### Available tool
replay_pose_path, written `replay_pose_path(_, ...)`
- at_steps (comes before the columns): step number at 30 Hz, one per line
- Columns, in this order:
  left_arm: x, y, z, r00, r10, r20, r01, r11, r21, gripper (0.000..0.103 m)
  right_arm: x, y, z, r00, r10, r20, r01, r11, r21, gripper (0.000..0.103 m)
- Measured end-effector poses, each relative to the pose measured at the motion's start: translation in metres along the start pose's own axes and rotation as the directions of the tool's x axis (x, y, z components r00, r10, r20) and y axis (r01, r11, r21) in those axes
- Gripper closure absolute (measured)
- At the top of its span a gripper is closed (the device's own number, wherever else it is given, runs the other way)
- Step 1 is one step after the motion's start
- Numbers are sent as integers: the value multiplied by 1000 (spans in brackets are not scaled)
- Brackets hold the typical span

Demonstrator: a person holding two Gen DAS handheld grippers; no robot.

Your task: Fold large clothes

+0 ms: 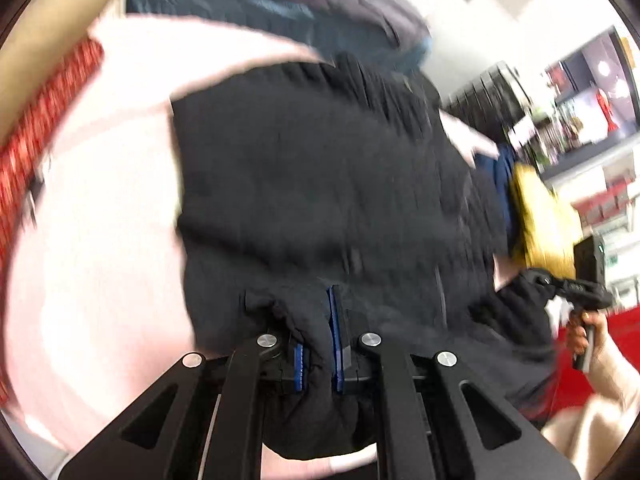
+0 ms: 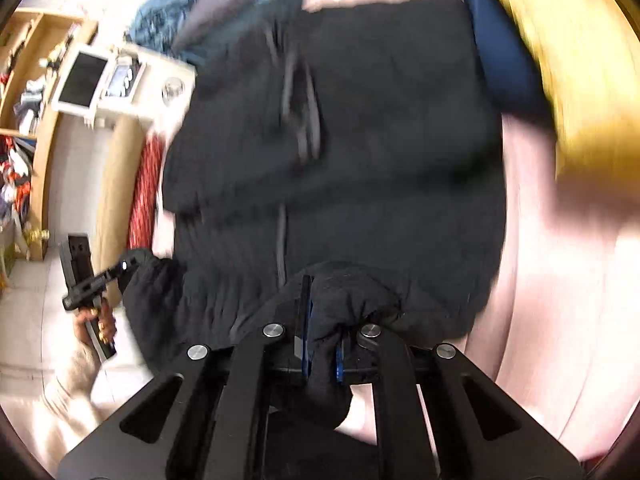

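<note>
Black garment [image 1: 312, 184] spreads ahead of both grippers over pink bedding [image 1: 100, 240]. Left gripper [image 1: 318, 354] and right gripper [image 2: 322, 354] each pinch its near edge, jaws nearly closed.

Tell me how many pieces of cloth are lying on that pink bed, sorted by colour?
Black garment: 1, pinched by left gripper and right gripper
Navy blue: 1
Mustard yellow: 1
Blue-grey heap at the back, too blurred to split: 1
Total: 4
</note>
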State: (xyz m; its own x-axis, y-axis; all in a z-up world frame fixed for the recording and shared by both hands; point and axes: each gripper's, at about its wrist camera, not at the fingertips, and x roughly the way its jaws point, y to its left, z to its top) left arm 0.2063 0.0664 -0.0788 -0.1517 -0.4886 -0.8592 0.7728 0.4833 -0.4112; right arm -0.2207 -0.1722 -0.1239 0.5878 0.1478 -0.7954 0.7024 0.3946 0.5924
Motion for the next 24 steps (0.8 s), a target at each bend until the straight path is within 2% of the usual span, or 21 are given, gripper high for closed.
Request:
replay_pose_path(5, 8, -4, 71, 992, 87, 95, -86, 996, -13, 92, -21, -3, 79, 988, -57, 144, 53, 998, 33, 94)
replay_pose_path(7, 14, -6, 99, 988, 111, 107, -109, 994, -29, 93, -22, 0, 106, 984, -39, 172, 27, 997, 74, 94)
replay_pose_path(9, 19, -13, 116, 984, 146, 107, -144, 989, -20, 93, -17, 3, 125, 982, -70, 176, 56, 995, 86, 94)
replay_pose_path(13, 49, -29, 149, 974, 211, 87, -211, 977, -7, 93, 3, 7, 154, 975, -155, 160, 139, 985, 106, 94)
replay_pose_path(16, 71, -29, 162, 972, 227, 67, -226, 974, -17, 93, 20, 2, 165, 974, -171, 150, 148, 978, 150, 94)
replay_pose_path(21, 99, -18, 181, 973, 229, 26, -227, 972, -64, 92, 36, -26, 183, 983, -119, 140, 72, 951, 300, 94)
replay_pose_path(24, 110, -4, 191, 982, 191, 12, -187, 969, -159, 92, 44, -40, 191, 985, -92, 146, 33, 930, 367, 94)
